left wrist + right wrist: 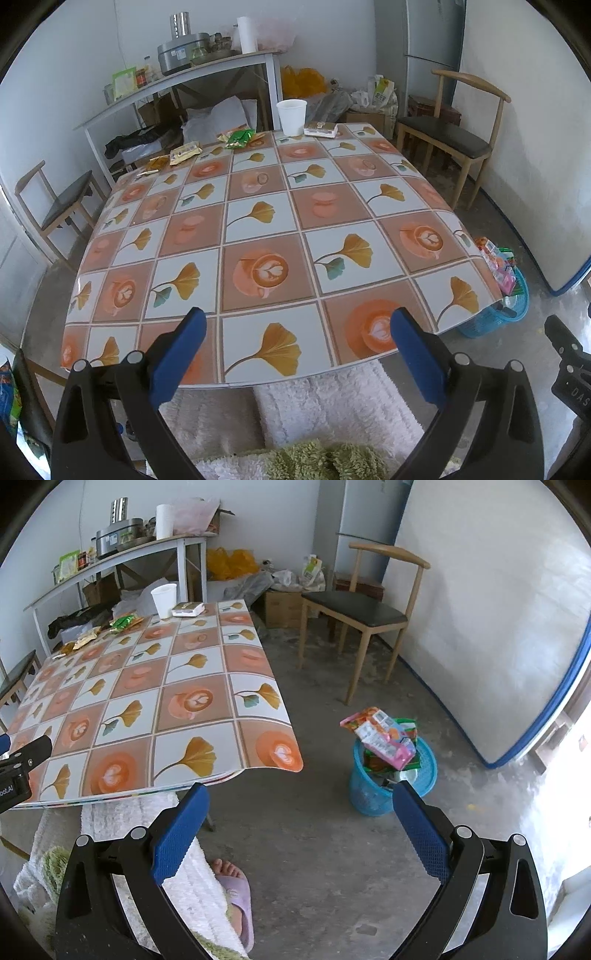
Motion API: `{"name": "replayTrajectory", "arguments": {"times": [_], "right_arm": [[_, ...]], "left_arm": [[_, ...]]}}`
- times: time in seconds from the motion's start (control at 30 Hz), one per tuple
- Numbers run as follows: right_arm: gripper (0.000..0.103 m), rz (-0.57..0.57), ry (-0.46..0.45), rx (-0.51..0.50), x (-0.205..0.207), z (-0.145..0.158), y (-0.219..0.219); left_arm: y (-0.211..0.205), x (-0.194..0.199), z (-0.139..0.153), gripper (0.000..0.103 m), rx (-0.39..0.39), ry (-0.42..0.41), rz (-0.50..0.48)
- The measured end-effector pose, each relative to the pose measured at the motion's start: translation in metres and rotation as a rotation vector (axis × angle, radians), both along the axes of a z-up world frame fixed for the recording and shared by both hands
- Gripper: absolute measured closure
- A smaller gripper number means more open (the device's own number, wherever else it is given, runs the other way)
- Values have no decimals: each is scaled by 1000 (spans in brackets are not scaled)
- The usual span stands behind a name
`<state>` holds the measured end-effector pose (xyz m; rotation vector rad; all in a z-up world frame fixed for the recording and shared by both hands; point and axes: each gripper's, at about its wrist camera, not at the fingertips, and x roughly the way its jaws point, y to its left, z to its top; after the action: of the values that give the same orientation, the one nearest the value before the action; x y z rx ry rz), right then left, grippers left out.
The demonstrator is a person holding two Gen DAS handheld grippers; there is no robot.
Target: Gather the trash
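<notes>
Between picks: left gripper (297, 328) and right gripper (299, 805) both hanging with jaws wide, empty. Wrappers (240, 138) sitting at desk (332, 206) far edge; bin (391, 771) overflowing. Next: reaching far across.

The left gripper (297, 326) has its jaws wide apart and empty above the near edge of the tabletop (258, 229). At the tabletop's far edge stand a white paper cup (291, 117), a small box (320, 129) beside it, and snack wrappers (242, 138).
</notes>
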<state>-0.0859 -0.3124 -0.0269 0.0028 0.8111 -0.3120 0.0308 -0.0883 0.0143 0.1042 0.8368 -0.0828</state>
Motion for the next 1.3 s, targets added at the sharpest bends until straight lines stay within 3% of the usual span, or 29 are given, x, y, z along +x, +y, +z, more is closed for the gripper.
{"name": "replayTrajectory", "arguments": {"times": [0.43, 1.3], "right_arm": [[7, -2, -7, 3, -1, 0, -3], [7, -2, -18, -10, 0, 2, 2]], "left_arm": [[-8, -6, 3, 6, 14, -20, -55], [-7, -5, 3, 6, 3, -13, -55]]}}
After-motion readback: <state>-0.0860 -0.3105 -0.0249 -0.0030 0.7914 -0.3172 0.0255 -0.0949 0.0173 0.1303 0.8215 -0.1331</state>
